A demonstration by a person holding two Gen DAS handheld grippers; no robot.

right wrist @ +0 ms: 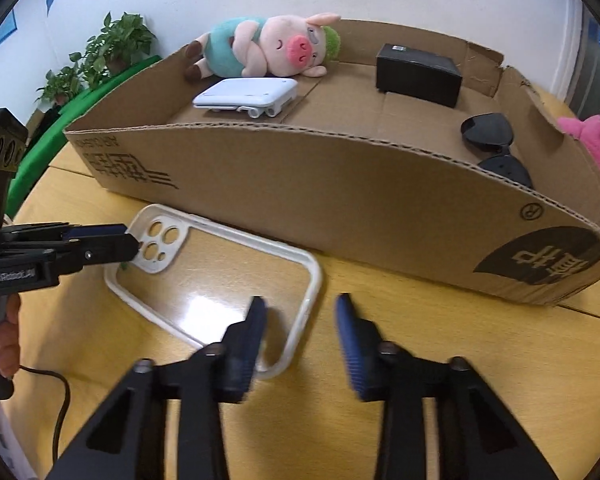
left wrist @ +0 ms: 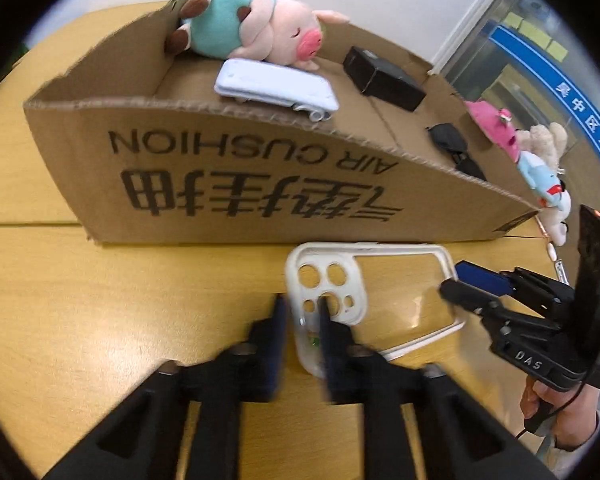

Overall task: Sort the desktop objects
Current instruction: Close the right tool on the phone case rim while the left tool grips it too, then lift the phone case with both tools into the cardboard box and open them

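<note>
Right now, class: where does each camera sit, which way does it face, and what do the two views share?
Left wrist: sits on the left claw, facing forward and down at the phone case and cardboard box; its own claw, the right claw and right hand show.
Right wrist: sits on the right claw, facing forward and down at the same case and box; its own claw, the left claw and left hand show.
Shared: case, box, plush pig, both claws.

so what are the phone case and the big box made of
The phone case looks like clear glossy plastic with an opaque white rim: the wood grain shows through its back and a light glares off it. Soft or hard plastic, I cannot tell. The cardboard box is brown corrugated cardboard, matte: its cut top edge shows the fluting, with dark print on the side.
</note>
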